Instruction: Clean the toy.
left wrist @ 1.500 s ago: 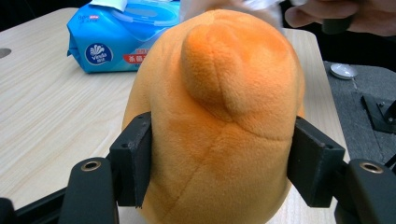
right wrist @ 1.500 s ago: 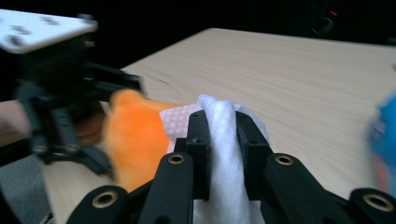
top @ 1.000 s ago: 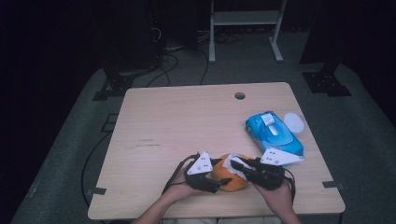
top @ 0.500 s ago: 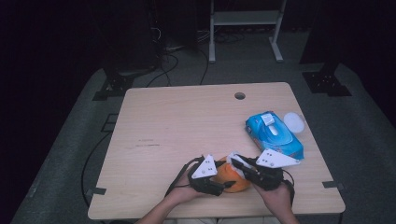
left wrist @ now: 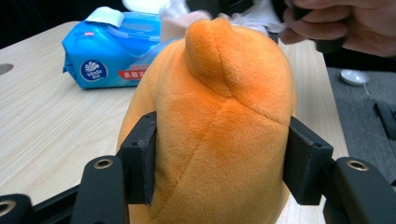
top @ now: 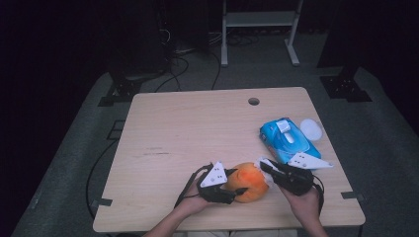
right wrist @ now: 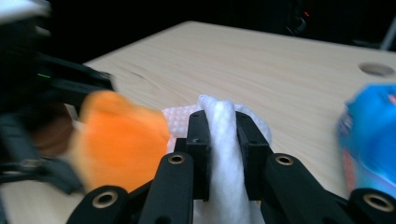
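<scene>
An orange plush toy (top: 248,181) rests near the table's front edge. My left gripper (top: 236,187) is shut on the orange plush toy (left wrist: 219,116), its black jaws pressing both sides. My right gripper (top: 265,169) comes in from the right, shut on a white wet wipe (right wrist: 222,140). The white wet wipe (top: 263,168) touches the toy's right side. In the right gripper view the orange plush toy (right wrist: 119,140) is blurred at the left, with the left gripper (right wrist: 70,88) around it.
A blue pack of wet wipes (top: 286,140) lies at the table's right, with a white round lid (top: 311,129) beside it. A round cable hole (top: 253,101) sits near the far edge. The wooden table (top: 197,128) is bare to the left.
The right gripper with the wipe has shifted slightly against the toy's right side. The left gripper and toy have barely moved.
</scene>
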`<state>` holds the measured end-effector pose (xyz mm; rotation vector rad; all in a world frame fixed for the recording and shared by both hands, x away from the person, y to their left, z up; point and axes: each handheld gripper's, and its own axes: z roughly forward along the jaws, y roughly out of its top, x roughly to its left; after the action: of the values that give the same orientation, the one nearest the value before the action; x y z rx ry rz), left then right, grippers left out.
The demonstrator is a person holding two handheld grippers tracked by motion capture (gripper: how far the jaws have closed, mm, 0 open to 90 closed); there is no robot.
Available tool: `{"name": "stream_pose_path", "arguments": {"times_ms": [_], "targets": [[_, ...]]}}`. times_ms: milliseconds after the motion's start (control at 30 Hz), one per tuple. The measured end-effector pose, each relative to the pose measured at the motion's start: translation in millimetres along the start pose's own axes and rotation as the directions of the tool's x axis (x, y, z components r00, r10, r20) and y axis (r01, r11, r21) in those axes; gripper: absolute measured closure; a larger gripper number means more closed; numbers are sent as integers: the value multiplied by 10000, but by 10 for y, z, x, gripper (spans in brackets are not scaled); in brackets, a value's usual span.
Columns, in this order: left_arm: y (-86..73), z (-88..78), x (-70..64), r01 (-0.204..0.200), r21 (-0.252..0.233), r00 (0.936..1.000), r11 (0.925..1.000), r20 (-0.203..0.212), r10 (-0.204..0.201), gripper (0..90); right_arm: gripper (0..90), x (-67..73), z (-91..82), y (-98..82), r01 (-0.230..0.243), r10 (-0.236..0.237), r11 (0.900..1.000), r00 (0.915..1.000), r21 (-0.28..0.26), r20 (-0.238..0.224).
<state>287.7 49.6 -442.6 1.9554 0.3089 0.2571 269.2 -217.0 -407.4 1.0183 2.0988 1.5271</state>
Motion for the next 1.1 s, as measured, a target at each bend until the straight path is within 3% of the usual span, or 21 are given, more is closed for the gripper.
{"name": "stream_pose_path", "arguments": {"times_ms": [100,133,200,300,467,567,633,733,800,867,900,1000,1100], "targets": [[21,-36,44,617,-199,9980,9979,-151,-620,405,775,184,2,73,323,-355,9985,9965,-431,-757],[23,-43,49,707,-224,9974,9972,-152,-711,411,774,264,18,100,632,-675,9968,9934,-490,-925],[19,-58,57,772,-213,9968,9968,-197,-777,415,773,314,43,110,901,-943,9948,9911,-484,-936],[12,-70,82,1007,-198,9945,9947,-283,-1012,419,773,212,71,51,475,-516,9980,9936,-429,-1003],[4,-85,124,1418,-375,9893,9892,-302,-1429,423,773,59,58,-8,104,-113,9997,9990,-199,-433],[35,-114,112,1373,-459,9890,9895,-483,-1395,429,772,100,39,31,105,-125,9992,9986,-391,-505],[73,-151,92,907,-418,9912,9950,-928,-942,431,772,146,32,61,125,-163,9985,9972,-536,-723],[106,-202,81,590,-518,9853,9969,-1577,-665,433,772,192,40,83,143,-201,9979,9956,-633,-913],[98,-189,66,447,-306,9832,9985,-1756,-494,432,771,188,53,85,-51,-25,9974,9943,-717,-1064],[70,-142,43,397,43,9848,9992,-1692,-384,425,771,182,70,81,-97,27,9977,9944,-667,-1054],[47,-98,20,310,219,9892,9993,-1441,-276,411,770,177,83,76,-142,74,9979,9944,-640,-1052],[81,-55,-60,-173,431,9924,9989,-1214,224,360,770,130,127,45,-487,423,9971,9935,-584,-1059],[76,-77,-27,186,354,9995,9992,-280,-176,298,769,77,157,4,-756,721,9967,9918,-295,-1057]]}}
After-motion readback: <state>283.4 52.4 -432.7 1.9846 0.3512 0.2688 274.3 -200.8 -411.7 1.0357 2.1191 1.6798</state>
